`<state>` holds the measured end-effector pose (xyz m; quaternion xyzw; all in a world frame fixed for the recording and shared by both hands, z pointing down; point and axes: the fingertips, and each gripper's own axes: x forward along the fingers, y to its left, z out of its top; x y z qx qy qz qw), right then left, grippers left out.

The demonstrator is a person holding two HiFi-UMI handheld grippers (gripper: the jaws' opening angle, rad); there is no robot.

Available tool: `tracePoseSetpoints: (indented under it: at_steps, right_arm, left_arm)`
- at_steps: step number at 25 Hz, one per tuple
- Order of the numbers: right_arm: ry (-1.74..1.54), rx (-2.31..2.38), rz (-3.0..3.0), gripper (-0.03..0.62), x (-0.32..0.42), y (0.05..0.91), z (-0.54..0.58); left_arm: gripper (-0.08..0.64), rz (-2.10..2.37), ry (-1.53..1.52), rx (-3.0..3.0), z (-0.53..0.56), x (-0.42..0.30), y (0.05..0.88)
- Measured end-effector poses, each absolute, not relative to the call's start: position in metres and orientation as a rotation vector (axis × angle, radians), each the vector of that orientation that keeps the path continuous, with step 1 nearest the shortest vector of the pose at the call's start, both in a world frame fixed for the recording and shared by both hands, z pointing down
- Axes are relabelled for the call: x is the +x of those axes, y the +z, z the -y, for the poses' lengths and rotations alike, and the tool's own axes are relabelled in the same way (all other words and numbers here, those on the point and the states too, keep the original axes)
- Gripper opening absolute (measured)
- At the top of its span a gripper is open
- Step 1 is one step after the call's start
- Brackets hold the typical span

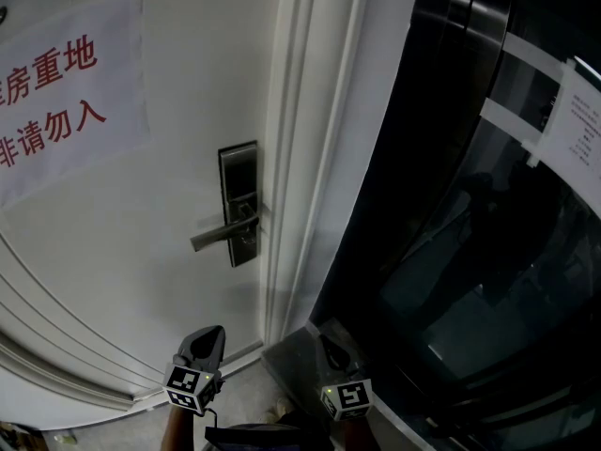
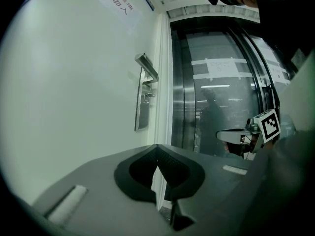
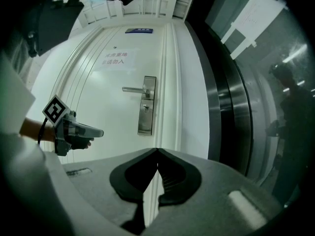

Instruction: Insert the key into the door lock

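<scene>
Both tongs sit low in the head view, below the door lock (image 1: pixel 239 202) and well apart from it. The left tongs (image 1: pixel 213 333) lie below the lock and slightly left of it, with their marker cube (image 1: pixel 192 387) at the near end. In the left gripper view their jaws (image 2: pixel 157 150) meet at the tips, closed, and I see nothing between them. The right tongs (image 1: pixel 326 345) lie below and to the right of the lock, in front of the dark panel, and they also carry a marker cube (image 1: pixel 346 398). Their own view shows the jaws (image 3: pixel 157 152) closed tip to tip, with nothing visible in them. Each gripper view catches the other tongs off to the side, pointing level toward the door: the right tongs (image 2: pixel 220 135) appear in the left view and the left tongs (image 3: pixel 100 131) in the right view.

A strip of grey floor (image 1: pixel 246 395) runs under the lock, at the foot of the white door (image 1: pixel 141 271). The lock is a dark upright metal plate (image 3: pixel 146 104) near the door's right edge. Its lever handle (image 1: pixel 218 234) reaches out to the left, and a small fitting (image 3: pixel 144 108) sits just under the lever. The white door frame (image 1: pixel 302 158) stands just right of the lock.

Above and to the left of the lock, a paper notice (image 1: pixel 66 92) with red characters is stuck on the door. Well to the right of the lock is a dark glossy panel (image 1: pixel 451 280) with white paper sheets (image 1: pixel 577 125) taped to it.
</scene>
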<state>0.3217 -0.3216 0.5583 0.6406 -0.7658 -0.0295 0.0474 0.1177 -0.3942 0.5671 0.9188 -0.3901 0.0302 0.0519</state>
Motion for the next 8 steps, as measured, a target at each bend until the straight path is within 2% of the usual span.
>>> tracePoseSetpoints:
  at_steps: [8]
  right_arm:
    - [-0.086, 1.961, 2.332, 0.002, 0.3232, 0.5573, 0.3160]
  left_arm:
    - [0.002, 1.179, 0.095, 2.803, 0.3902, 0.1205, 0.5661]
